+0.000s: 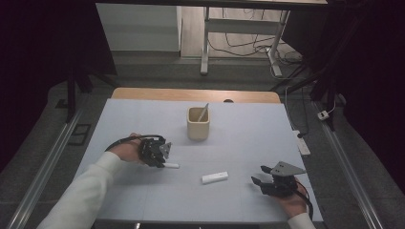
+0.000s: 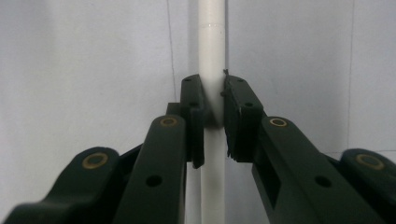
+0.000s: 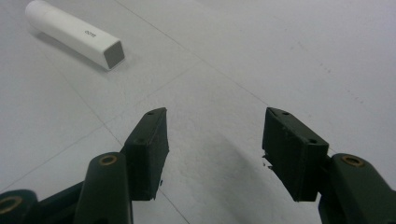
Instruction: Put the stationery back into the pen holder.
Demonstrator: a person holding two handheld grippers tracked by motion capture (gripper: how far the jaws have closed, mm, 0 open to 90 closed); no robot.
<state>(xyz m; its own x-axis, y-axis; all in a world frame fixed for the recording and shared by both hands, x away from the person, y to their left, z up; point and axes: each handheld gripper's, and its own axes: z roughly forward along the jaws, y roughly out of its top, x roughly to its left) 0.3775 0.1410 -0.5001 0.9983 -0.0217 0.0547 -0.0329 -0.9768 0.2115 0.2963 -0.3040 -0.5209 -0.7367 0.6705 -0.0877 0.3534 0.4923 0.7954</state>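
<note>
White and slim, a round plastic pen-like stick (image 2: 212, 46) lies flat on the pale blue-grey table (image 1: 248, 138), and the left claw (image 1: 161, 157) has its two black pads closed tight on the stick's shaft. In the left claw view the stick runs straight up between the pads, which pinch it from either side at mid-length, probably so that it stays balanced and does not swing once it is lifted. In the high view the stick's free end pokes out to the right of the left claw, resting on the table, so the grip looks taken but the lift not yet begun

Behind it, near the middle of the table, stands a beige square plastic cup (image 1: 198, 124) with a thin pale stick (image 1: 204, 112) leaning inside; that suggests the cup is the holder where such pieces belong, and the gripped stick likely goes there next

A white squared plastic bar with a grey end face (image 3: 74, 33) lies on its side between the two hands. The right claw (image 3: 212, 154) rests low at the table's near right corner, jaws spread wide and empty, pointed toward that bar, apparently waiting its turn
</note>
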